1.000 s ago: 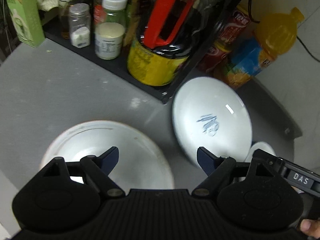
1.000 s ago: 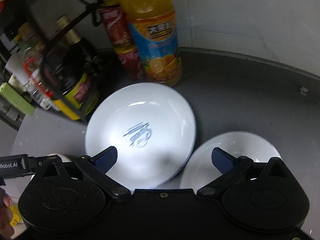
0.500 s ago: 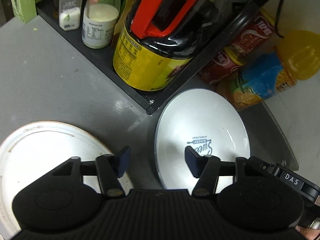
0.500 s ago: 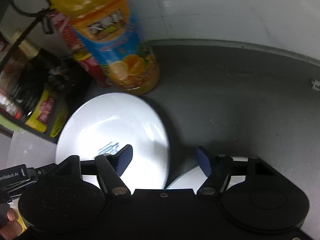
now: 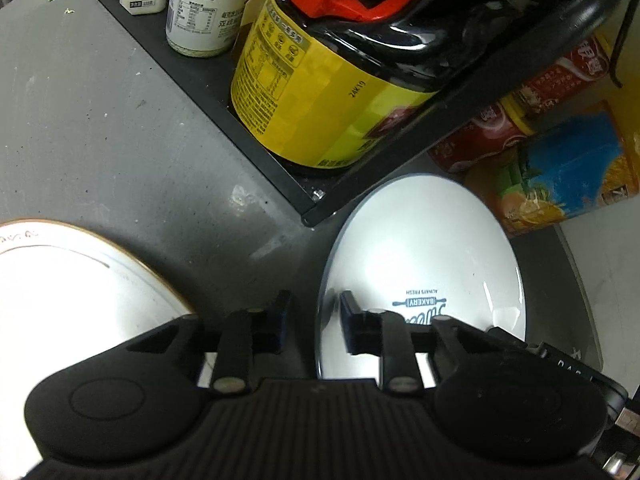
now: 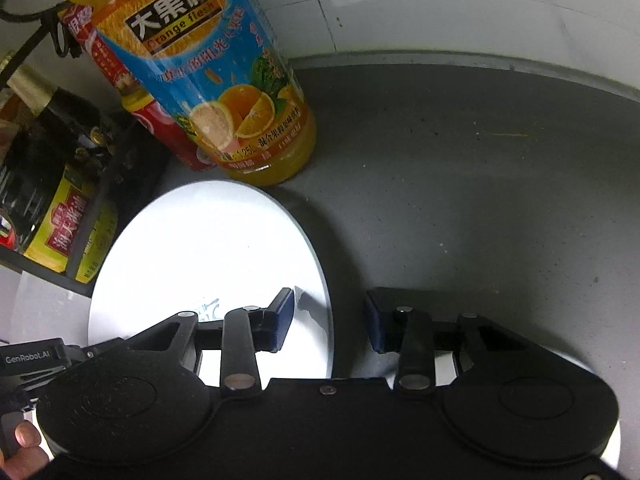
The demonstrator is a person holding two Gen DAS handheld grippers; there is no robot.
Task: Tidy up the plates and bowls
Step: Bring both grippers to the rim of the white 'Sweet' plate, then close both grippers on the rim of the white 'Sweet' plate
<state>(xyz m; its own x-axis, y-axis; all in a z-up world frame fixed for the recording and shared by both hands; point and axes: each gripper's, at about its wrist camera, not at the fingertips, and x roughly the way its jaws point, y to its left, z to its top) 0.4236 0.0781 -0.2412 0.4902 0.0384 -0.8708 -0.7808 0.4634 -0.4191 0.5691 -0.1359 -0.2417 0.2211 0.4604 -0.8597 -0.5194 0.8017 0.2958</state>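
Observation:
A white plate with a blue bakery print [image 5: 424, 256] lies on the grey counter; it also shows in the right wrist view [image 6: 208, 256]. My left gripper [image 5: 314, 322] straddles its left rim, jaws narrowed close around the rim. My right gripper [image 6: 330, 320] straddles the plate's right rim with the jaws partly closed, a gap left on the right side. A gold-rimmed white plate [image 5: 76, 288] lies at the left. Another white dish [image 6: 560, 364] shows behind the right gripper's body.
A black shelf tray [image 5: 240, 136] holds a soy sauce jug [image 5: 328, 92] and jars [image 5: 208, 4]. An orange juice bottle [image 6: 208, 72] and red cans [image 5: 516, 120] stand just beyond the plate. A white wall [image 6: 460, 4] rises at the counter's back.
Both grippers moved forward and lower onto the printed plate's opposite rims, and both jaws narrowed from wide open.

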